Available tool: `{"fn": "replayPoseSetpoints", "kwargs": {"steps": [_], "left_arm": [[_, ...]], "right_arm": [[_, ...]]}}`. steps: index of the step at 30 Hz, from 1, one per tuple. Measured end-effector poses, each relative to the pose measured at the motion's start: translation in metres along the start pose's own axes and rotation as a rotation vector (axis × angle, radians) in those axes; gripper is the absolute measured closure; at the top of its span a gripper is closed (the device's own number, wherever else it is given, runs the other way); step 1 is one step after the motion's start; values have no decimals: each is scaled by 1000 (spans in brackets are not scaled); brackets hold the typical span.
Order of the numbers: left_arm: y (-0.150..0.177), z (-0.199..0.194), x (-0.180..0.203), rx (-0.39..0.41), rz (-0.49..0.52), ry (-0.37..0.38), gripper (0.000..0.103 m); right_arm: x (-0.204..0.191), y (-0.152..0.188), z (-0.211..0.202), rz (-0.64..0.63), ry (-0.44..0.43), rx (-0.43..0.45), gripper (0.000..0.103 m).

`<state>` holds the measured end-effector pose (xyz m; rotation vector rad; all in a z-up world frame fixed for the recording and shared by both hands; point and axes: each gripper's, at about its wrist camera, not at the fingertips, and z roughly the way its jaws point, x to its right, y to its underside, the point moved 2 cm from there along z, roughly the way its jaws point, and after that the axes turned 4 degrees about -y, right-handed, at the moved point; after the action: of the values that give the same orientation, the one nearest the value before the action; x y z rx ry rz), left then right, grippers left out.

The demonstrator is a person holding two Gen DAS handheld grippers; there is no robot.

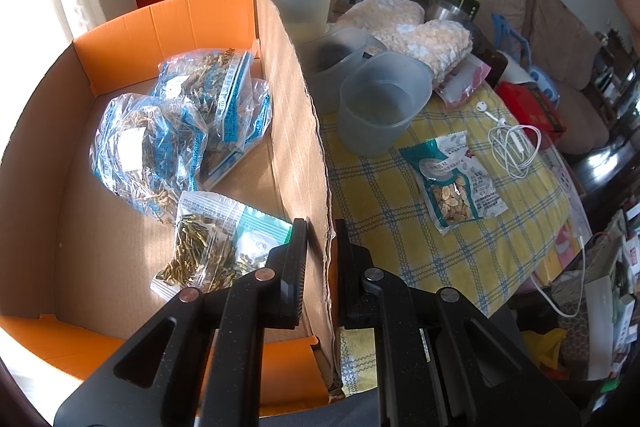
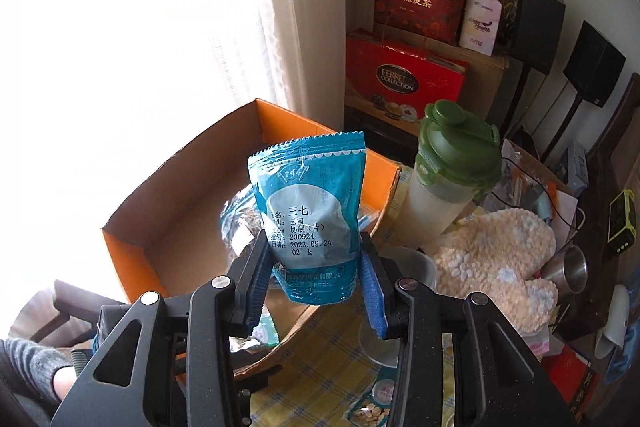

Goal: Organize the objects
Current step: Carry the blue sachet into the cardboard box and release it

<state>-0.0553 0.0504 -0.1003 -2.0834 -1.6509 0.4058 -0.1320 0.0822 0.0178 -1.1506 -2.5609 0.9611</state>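
the right hand-held gripper squeezes a blue pouch upright above the cardboard box, while the left hand-held gripper pinches the box wall.

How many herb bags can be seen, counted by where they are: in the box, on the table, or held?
In the box: 4 (bags)
On the table: 1 (bag)
Held by right fingers: 1 (bag)
Total: 6

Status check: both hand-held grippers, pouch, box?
Left hand-held gripper straddles cardboard box wall. Right hand-held gripper shut on blue pouch, above box. Path clear.
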Motion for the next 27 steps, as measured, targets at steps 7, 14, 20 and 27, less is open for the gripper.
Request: {"fn": "replayPoseSetpoints", "kwargs": {"steps": [7,14,20,27], "left_arm": [[0,0,0,0,1,0,92],[0,0,0,0,1,0,92],[0,0,0,-1,1,-1,92],[1,-1,0,-1,2,-2,92]], "right_arm": [[-29,-19,6,-81,-48,-11,53],[-42,-26,6,-53,-152,9,22],[-26,-22,-1,-6,-117,15,22],[2,-10,-9,52,-69,12,22]]}}
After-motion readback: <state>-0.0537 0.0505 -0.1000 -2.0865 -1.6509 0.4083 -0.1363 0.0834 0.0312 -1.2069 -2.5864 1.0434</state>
